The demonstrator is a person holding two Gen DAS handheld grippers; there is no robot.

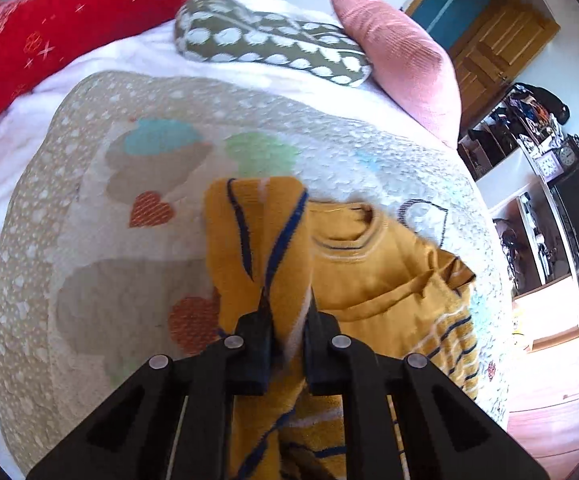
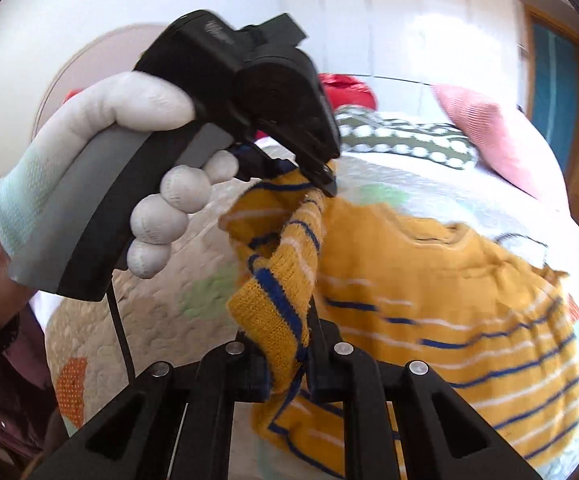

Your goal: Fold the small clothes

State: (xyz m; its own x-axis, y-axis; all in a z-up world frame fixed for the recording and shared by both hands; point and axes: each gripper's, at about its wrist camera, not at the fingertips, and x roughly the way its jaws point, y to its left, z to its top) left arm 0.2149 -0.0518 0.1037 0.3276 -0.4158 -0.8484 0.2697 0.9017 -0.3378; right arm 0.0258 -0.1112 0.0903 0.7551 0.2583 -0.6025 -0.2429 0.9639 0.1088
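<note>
Two black two-finger grippers clamp a mustard-yellow knitted sweater with navy and white stripes (image 2: pixel 429 276): the left gripper (image 1: pixel 287 328) and right gripper (image 2: pixel 289 360), lower centre. No writing is legible anywhere.

The left gripper (image 1: pixel 287 320) has its jaws clamped on a raised fold of the yellow sweater (image 1: pixel 373 276). The right gripper (image 2: pixel 287 354) likewise pinches striped knit between its jaws. A white-gloved left hand (image 2: pixel 129 184) grips the left gripper's handle, fingers curled around it.
</note>
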